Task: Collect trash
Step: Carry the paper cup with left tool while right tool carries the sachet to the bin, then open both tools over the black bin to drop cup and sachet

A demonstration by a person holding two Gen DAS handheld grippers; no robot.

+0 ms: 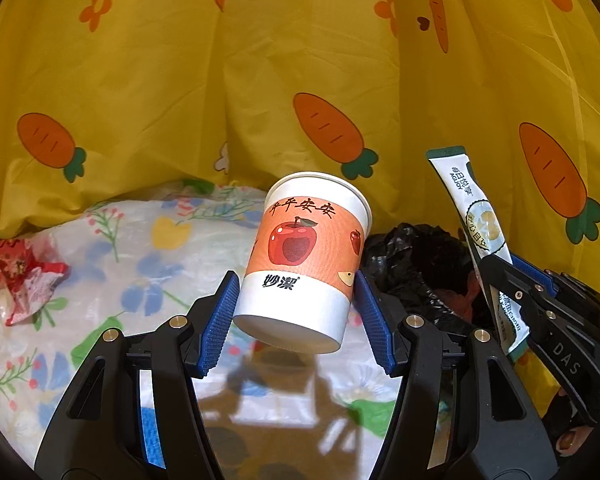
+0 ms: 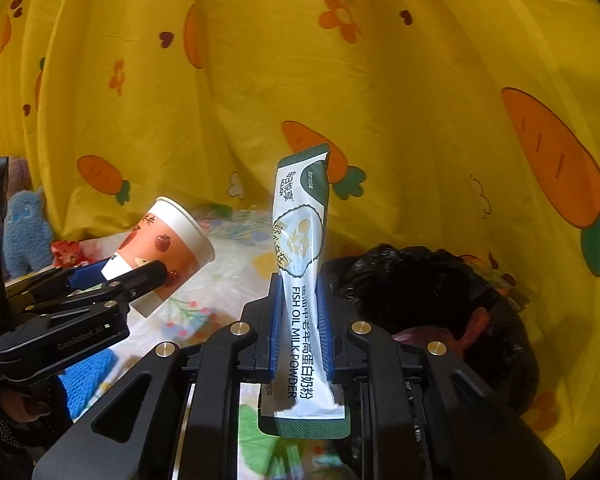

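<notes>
Wide stretch of floral-covered table [image 1: 148, 280] lies bare ahead of the left hand-held gripper [image 1: 296, 304], with only a crumpled red wrapper [image 1: 24, 280] off at the far left edge. To the right the black trash bag [image 2: 440, 300] gapes open, its mouth unblocked, just past the right hand-held gripper [image 2: 298, 320]. Behind everything the yellow carrot-print curtain [image 1: 260, 60] hangs as a wall, closing off the back. The two hand-held grippers stand close side by side, leaving a narrow gap between them. A blue plush toy [image 2: 26, 232] sits at the far left.
</notes>
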